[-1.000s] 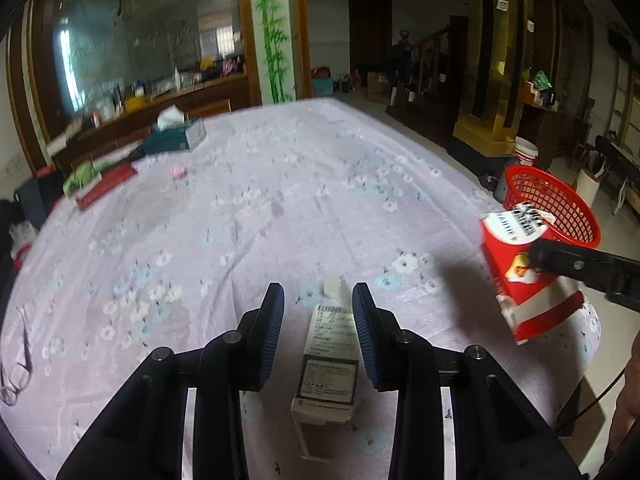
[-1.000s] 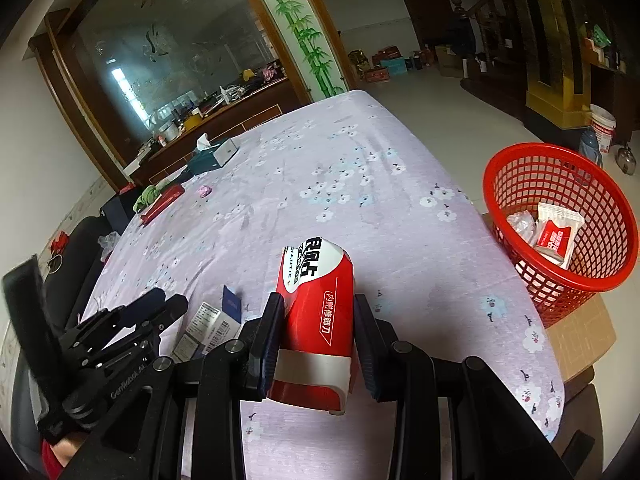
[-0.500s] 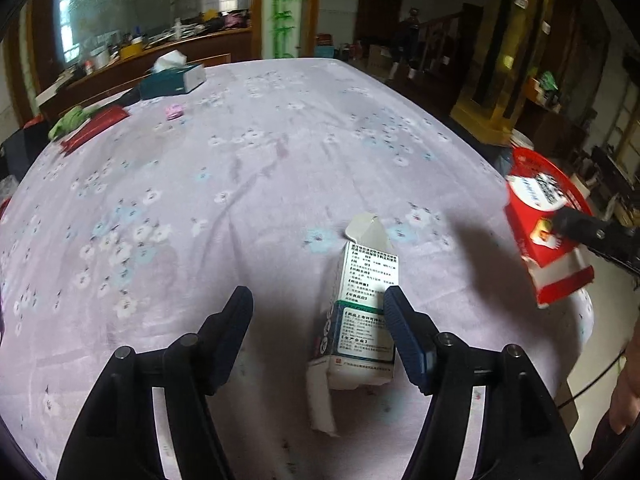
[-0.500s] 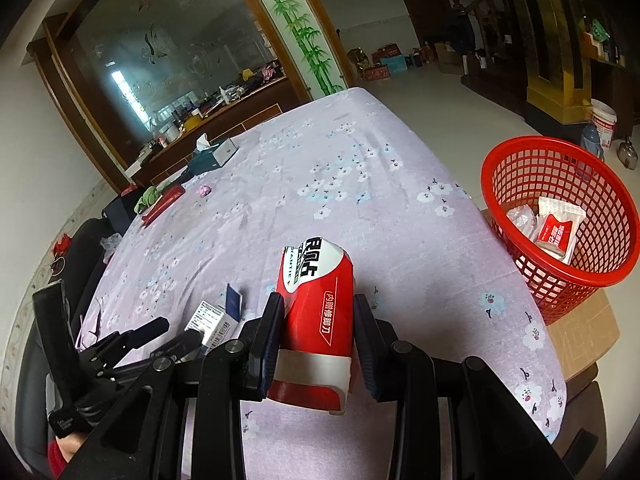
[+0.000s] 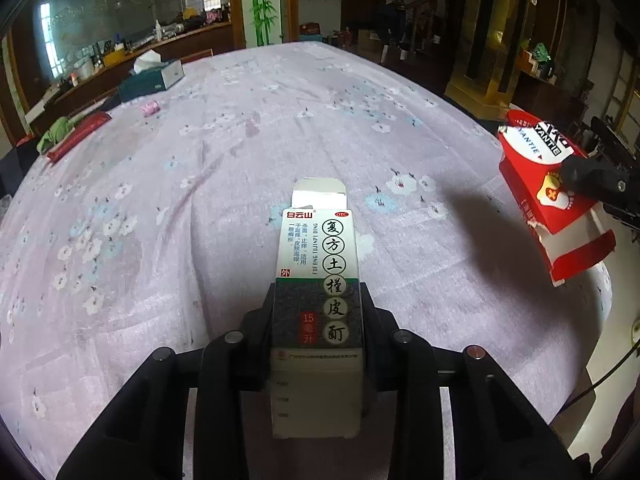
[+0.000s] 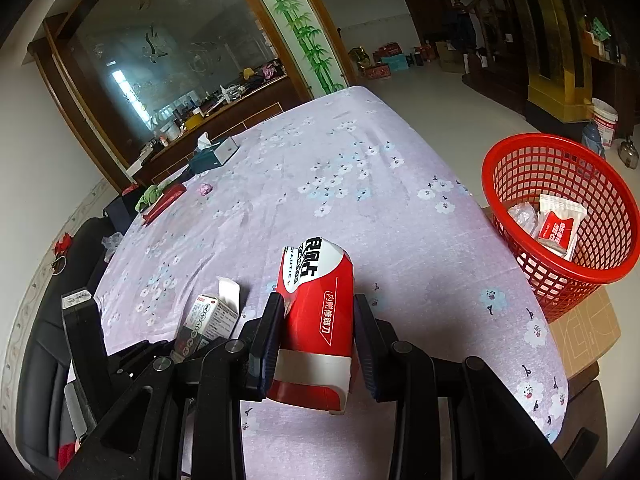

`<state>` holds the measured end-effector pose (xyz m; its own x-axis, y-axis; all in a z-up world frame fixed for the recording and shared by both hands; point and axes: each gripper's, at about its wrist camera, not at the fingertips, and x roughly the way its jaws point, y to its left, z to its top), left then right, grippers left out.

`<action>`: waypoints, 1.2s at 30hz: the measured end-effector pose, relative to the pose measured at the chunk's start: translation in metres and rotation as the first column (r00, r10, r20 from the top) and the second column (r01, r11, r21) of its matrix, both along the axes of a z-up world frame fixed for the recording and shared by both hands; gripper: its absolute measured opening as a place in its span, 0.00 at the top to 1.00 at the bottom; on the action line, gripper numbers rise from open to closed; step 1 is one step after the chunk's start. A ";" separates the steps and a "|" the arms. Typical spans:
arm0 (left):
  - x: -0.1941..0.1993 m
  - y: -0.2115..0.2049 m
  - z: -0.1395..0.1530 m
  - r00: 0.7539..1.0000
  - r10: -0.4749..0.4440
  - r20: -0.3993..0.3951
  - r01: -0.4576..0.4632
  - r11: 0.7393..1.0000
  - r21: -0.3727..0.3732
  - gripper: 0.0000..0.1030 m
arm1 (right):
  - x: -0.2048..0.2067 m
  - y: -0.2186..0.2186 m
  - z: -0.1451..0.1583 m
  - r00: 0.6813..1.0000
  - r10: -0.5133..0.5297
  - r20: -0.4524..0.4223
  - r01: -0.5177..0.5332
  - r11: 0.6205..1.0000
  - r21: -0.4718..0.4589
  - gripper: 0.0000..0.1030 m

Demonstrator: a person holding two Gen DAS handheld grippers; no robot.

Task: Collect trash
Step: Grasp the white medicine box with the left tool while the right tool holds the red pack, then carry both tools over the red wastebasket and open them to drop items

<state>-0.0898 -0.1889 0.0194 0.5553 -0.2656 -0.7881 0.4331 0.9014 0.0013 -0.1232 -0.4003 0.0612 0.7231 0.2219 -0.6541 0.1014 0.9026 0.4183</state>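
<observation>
Now, at the far left of the worktop [image 5: 168, 216], which wears a lilac cloth printed with small white flowers, a flat red packet [image 5: 78, 136] lies beside a green rag [image 5: 54, 136], with a little pink object [image 5: 150, 109] and a teal tissue box [image 5: 151, 80] further back near the far edge; nearer the middle, the left tool [image 5: 318, 312] is pinching a white-and-green medicine carton [image 5: 318, 292] between its two pads, the carton pointing straight away from the camera with its end flap standing open, and in the right wrist view the same carton [image 6: 208, 320] shows low at the left, held just beside the red one; whether it is lifted clear of the cloth I cannot tell; right of that, the right tool [image 6: 316, 340] is clamped on a red-and-white carton [image 6: 316, 304], its pads pressing both long sides and the carton's rounded top tipped forward above the cloth, and from the left wrist view this red carton [image 5: 540, 184] hangs near the right edge of the worktop with a shadow under it; furthest right, a red mesh basket [image 6: 520, 160] stands on a cardboard box [image 6: 588, 328] just beyond the edge, and inside it lie a white wrapper with a red label [image 6: 560, 228] and a crumpled clear wrapper [image 6: 520, 212]
</observation>
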 end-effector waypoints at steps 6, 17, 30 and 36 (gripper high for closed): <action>-0.007 0.002 0.017 0.996 0.025 0.087 -0.026 1.000 0.006 0.68 | -0.001 0.001 0.000 1.000 0.001 0.002 -0.001 1.000 -0.004 0.64; -0.014 0.003 0.036 0.986 0.034 0.166 -0.039 0.999 0.023 0.68 | 0.002 0.006 0.002 1.000 0.011 -0.001 -0.011 1.000 -0.017 0.64; -0.017 0.002 0.040 0.983 0.030 0.179 -0.036 0.999 0.030 0.68 | 0.003 0.010 0.002 1.000 0.016 0.000 -0.016 1.000 -0.020 0.64; -0.014 -0.006 0.042 0.990 0.000 0.144 0.000 1.000 0.001 0.68 | 0.002 0.003 0.004 1.000 0.006 0.005 -0.006 1.000 -0.002 0.64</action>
